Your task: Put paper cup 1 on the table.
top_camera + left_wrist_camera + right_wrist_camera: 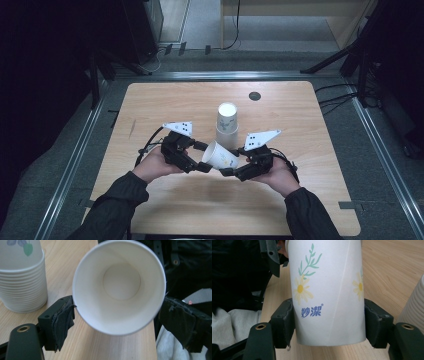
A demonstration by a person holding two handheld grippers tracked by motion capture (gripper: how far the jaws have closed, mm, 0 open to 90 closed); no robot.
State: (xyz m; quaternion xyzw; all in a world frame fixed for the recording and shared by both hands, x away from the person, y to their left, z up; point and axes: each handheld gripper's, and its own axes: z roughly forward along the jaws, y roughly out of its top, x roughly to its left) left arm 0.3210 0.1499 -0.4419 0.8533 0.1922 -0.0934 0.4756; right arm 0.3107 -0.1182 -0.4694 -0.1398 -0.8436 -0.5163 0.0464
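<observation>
Paper cup (pixel 220 156) light, thin, crushes easily. Right gripper (pixel 231 169) jaws clamp its base; left gripper (pixel 201 156) jaws straddle the rim, just touching. Hold near base.

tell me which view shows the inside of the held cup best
The left gripper view: it looks straight into the paper cup, bottom visible. The right gripper view shows its flowered outer wall; the high view shows it sideways, small.

Light wooden table (pixel 165 100), stack of paper cups (pixel 227 121) (upside down), dark round grommet (pixel 255 96)
</observation>
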